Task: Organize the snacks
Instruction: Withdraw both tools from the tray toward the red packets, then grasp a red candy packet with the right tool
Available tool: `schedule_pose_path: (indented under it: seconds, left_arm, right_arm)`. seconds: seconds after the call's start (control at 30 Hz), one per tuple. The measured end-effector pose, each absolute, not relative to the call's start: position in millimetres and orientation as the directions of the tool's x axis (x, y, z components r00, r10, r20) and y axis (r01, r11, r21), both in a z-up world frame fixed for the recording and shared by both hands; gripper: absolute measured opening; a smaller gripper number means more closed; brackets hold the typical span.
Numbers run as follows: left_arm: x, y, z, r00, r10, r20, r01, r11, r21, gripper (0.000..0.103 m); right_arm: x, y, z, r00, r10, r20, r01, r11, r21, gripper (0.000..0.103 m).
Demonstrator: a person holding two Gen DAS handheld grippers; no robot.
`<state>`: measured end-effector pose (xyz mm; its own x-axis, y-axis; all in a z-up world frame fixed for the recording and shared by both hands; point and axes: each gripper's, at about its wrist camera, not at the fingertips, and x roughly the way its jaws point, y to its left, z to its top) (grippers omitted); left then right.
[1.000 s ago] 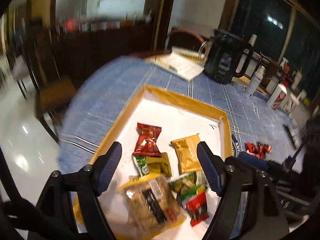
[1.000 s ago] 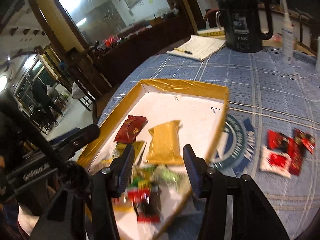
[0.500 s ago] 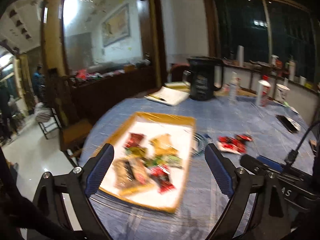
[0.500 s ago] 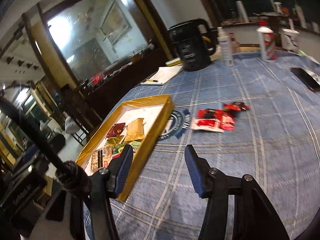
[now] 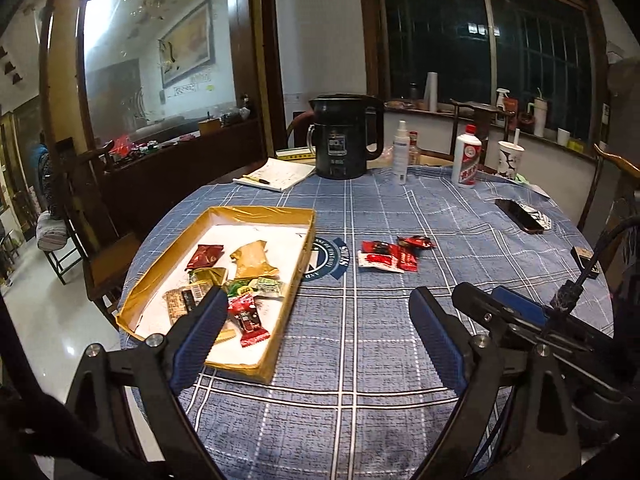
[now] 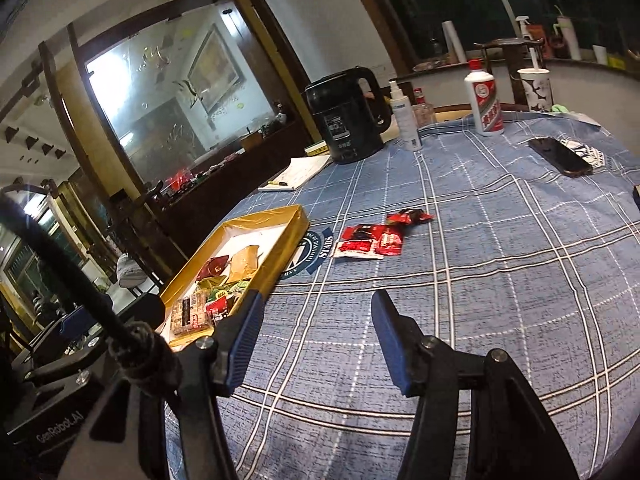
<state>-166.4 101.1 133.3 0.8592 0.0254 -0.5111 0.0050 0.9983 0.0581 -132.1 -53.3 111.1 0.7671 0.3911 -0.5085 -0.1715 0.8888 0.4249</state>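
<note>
Both tongs hang empty over the tabletop point(image 5: 360, 340) — left tongs point(image 5: 316, 338) wide apart, right tongs point(image 6: 316, 338) narrower and opening — snack tray point(image 5: 192, 236) at left.

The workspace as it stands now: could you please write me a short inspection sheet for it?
Surface: round table under a blue checked cloth.
Job's things: yellow-rimmed tray holding assorted snack packets; red packets lie loose on the cloth beside it.
Clutter: black kettle, notepad, spray bottle, white bottle, paper cup, phone.
Grippers: left gripper open, empty; right gripper opening, empty.
Cables: black cable beside the right gripper.
Surroundings: wooden chairs, dark window, framed painting.
</note>
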Motion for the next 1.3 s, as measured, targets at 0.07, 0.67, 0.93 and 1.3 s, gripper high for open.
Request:
schedule_pose_path:
  seconds: [0.07, 0.67, 0.93, 1.3]
  left_arm:
    - [-166, 98, 133, 0.855, 0.019, -0.518, 0.013, 0.998, 0.057, 0.092]
    - [-145, 100, 113, 0.813, -0.015, -0.582, 0.035, 0.999, 0.024, 0.092]
    - [-123, 114, 90, 0.747, -0.209, -0.631, 0.124, 0.976, -0.177, 0.087]
    - [-99, 113, 76, 0.717, -0.254, -0.649, 0.149, 0.965, -0.214, 0.087]
  right_arm:
    - [-134, -57, 109, 0.765, 0.391, -0.511, -0.167, 0.888, 0.429, 0.056]
    - [-118, -69, 87, 0.738, 0.377, -0.560, -0.130, 0.893, 0.430, 0.058]
    - [-100, -105, 81, 0.740, 0.321, -0.592, -0.047, 0.901, 0.430, 0.058]
    - [-5, -109, 58, 0.632, 0.299, -0.715, -0.086, 0.944, 0.320, 0.058]
